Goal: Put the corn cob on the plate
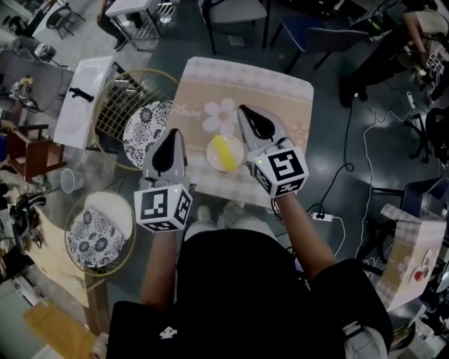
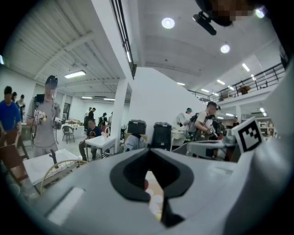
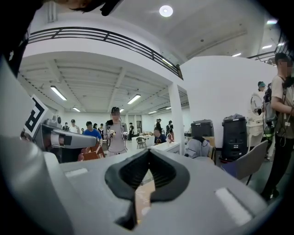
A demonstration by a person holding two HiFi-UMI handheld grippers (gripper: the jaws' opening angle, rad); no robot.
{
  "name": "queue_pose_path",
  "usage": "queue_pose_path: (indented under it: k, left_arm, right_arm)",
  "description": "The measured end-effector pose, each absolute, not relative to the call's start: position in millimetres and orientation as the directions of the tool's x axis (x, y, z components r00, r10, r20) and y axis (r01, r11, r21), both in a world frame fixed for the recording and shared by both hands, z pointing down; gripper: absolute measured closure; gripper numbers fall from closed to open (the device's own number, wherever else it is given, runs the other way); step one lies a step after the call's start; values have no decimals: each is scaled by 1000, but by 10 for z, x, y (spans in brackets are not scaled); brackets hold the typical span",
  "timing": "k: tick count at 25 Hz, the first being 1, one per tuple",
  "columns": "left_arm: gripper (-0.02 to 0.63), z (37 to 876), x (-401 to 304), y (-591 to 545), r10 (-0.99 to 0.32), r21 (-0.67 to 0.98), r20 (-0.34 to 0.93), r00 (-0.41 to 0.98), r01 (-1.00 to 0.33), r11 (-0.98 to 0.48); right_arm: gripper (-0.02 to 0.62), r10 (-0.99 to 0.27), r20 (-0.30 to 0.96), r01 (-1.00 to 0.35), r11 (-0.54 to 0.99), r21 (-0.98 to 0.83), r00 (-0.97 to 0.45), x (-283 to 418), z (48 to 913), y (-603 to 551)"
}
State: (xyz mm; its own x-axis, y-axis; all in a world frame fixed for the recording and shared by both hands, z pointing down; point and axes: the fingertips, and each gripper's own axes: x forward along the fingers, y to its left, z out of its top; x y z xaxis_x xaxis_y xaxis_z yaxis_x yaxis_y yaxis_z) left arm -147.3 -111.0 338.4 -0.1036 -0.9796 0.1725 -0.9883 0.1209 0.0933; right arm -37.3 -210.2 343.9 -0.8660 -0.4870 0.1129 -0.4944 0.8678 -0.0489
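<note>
The yellow corn cob (image 1: 224,151) lies on a small white plate (image 1: 211,157) near the front edge of a little table (image 1: 280,105) with a pale flowered cloth. My left gripper (image 1: 173,132) hovers just left of the plate, jaws together and nothing between them. My right gripper (image 1: 245,109) sits just right of the plate and reaches past it, also shut and empty. In the left gripper view the fingertips meet at the left gripper (image 2: 148,151), with the cloth showing below. In the right gripper view the right gripper (image 3: 149,151) is closed the same way.
A round wire rack (image 1: 112,105) with a patterned plate (image 1: 149,126) stands left of the table. Another patterned plate (image 1: 93,237) rests in a hoop at lower left. Chairs (image 1: 238,17) stand beyond the table. Cables and a power strip (image 1: 321,216) lie on the floor at right.
</note>
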Motion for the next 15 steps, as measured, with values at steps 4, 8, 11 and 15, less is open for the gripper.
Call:
queue_pose_path:
  k: [4, 8, 11, 15]
  left_arm:
    - [597, 3379, -1525, -1052, -978, 86, 173, -116, -987, 132]
    - [597, 3360, -1569, -991, -979, 58, 168, -118, -990, 129]
    - [597, 3365, -1623, -926, -980, 69, 163, -115, -989, 128]
    - [597, 3369, -1676, -822, -982, 77, 156, -102, -990, 115]
  right_arm:
    - [594, -474, 109, -481, 875, -51, -874, -432, 3426, -2048]
    - [594, -471, 97, -476, 878, -43, -877, -496, 3376, -1983]
    - [594, -472, 94, -477, 878, -42, -876, -549, 3348, -1916]
    - [594, -479, 92, -484, 875, -33, -873, -597, 3317, -1787]
